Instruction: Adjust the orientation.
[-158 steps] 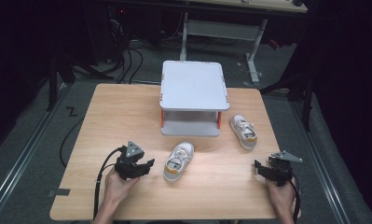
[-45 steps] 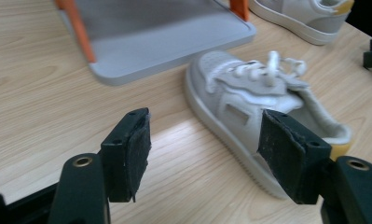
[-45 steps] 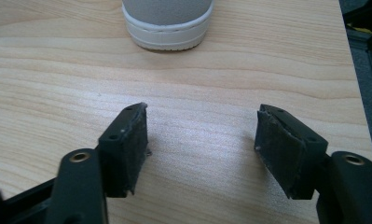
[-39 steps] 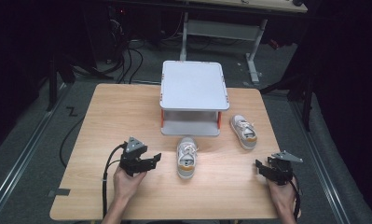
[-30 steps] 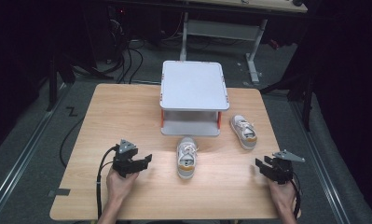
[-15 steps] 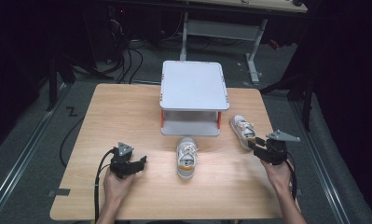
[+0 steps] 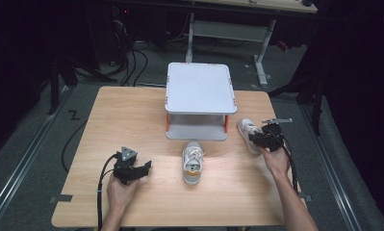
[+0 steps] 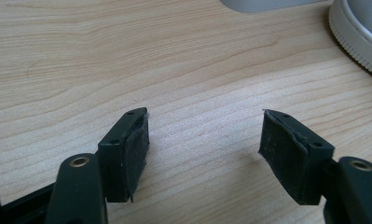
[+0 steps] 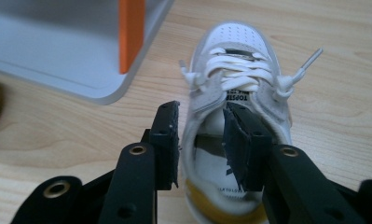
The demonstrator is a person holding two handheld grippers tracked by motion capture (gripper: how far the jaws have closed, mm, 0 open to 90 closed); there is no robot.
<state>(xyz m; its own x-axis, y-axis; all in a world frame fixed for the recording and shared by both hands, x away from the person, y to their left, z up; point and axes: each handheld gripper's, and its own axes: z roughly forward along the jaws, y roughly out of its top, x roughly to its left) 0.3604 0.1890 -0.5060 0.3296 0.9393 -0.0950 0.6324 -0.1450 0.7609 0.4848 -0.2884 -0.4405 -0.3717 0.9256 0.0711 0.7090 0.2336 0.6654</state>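
Observation:
A small white sneaker with a tan heel (image 7: 193, 161) lies mid-table, toe toward the grey stand (image 7: 199, 86). A second sneaker of the same kind (image 7: 246, 128) lies right of the stand. My right gripper (image 7: 258, 139) is at its heel end. In the right gripper view the gripper (image 9: 201, 123) is open, its jaws narrowed astride the side wall of that sneaker (image 9: 239, 60), one outside, one inside the opening. The sneaker rests flat on the table. My left gripper (image 7: 145, 168) sits low on the wood at the front left, and in its own view (image 8: 204, 140) stands wide open and holds nothing.
The two-tier grey stand has orange posts (image 9: 130, 32) and stands at the table's back centre, close to the left of the right sneaker. The sole edge of the middle sneaker (image 8: 361, 32) lies ahead and to the right of the left gripper. Bare wood (image 7: 122, 120) spreads at the left.
My right gripper has moved forward and left from the front right edge to the right sneaker's heel. The left gripper has drawn back left, away from the middle sneaker, which it had turned straight earlier.

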